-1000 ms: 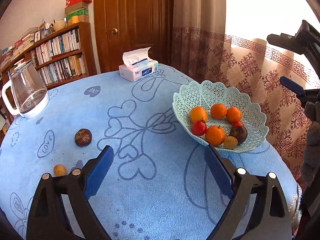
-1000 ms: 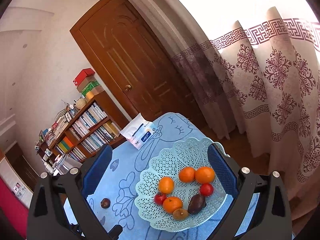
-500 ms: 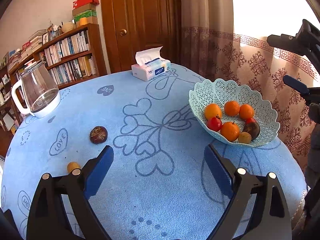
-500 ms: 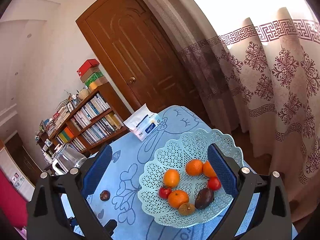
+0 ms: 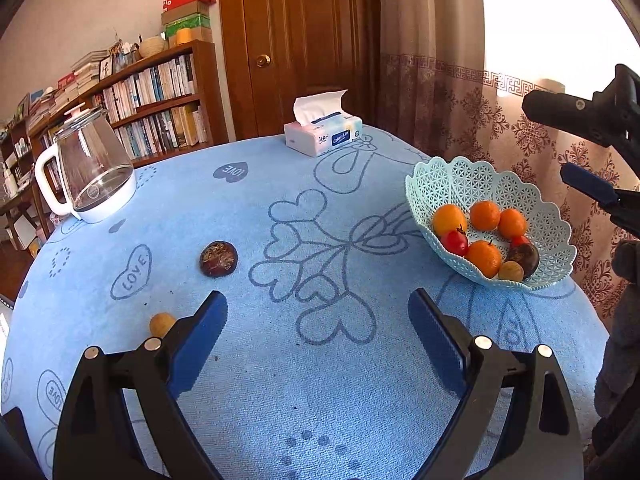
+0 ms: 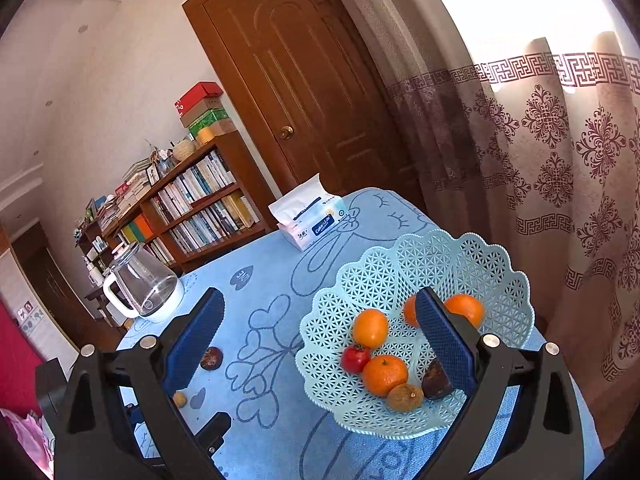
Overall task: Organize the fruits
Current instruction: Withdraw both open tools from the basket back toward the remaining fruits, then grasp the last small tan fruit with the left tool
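Both the left gripper (image 5: 318, 322) and right gripper (image 6: 318, 320) hang spread and empty. Most fruit sits in the pale-green lattice plastic basket (image 5: 472, 178) at right. A dark wrinkled round fruit (image 5: 218, 258) and small tan round fruit (image 5: 161, 323) lie loose at lower left, probably awaiting collection.

Left tongs (image 5: 318, 320): black frame, blue-padded fingers (image 5: 200, 340), spread wide apart, nothing between them; held above the bench (image 5: 280, 380), tilted down toward its surface.

Right tongs (image 6: 318, 322): same build, blue pads (image 6: 440, 340) spread wide, nothing gripped; raised higher, angled down across the bench. Also seen from the left wrist view at the right edge (image 5: 588, 148), as a black frame with one blue pad showing, lifted clear of the surface.

Gloved hand (image 5: 618, 344): grey, at the far right edge of the left wrist view, below the right tongs; only partly in frame, grip not discernible.
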The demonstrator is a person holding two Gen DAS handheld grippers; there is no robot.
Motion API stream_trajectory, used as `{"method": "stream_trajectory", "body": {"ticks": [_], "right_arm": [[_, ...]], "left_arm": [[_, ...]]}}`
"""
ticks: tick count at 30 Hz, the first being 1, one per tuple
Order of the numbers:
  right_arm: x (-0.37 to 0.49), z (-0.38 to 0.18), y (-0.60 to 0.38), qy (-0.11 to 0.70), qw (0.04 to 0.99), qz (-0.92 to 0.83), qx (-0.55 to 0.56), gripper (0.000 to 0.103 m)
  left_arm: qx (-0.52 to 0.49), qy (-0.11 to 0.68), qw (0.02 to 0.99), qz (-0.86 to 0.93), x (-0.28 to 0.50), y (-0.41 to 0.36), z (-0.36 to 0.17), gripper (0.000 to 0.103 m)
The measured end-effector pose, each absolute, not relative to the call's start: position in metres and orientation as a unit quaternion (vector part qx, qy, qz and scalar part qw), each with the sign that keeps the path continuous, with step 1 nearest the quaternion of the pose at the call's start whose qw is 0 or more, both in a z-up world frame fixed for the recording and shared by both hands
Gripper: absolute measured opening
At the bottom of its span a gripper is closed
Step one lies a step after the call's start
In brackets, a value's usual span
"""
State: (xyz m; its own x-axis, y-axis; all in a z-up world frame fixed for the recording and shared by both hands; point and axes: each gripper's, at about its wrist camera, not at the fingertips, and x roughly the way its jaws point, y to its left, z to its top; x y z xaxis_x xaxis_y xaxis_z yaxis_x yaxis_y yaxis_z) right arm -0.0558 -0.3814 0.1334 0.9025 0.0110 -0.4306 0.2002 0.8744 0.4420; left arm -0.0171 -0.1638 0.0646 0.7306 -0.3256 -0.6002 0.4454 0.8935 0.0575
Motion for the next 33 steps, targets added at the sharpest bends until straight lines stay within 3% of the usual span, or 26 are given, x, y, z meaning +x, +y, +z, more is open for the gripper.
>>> {"method": "stream_trajectory", "body": {"ticks": [26, 33], "right_arm": [[-0.029, 0.093, -0.294, 0.300, 0.946, 0.025, 0.122, 0.097], [-0.025, 0.080, -0.273, 0.334, 0.935, 0.065, 0.101, 0.097]], "left_arm": [[0.022, 0.351, 0.932, -0.090, 0.036, -0.055, 0.044, 0.090], [0.005, 0.409, 0.907, -0.104, 0.060, -0.051, 0.024, 0.065]]}}
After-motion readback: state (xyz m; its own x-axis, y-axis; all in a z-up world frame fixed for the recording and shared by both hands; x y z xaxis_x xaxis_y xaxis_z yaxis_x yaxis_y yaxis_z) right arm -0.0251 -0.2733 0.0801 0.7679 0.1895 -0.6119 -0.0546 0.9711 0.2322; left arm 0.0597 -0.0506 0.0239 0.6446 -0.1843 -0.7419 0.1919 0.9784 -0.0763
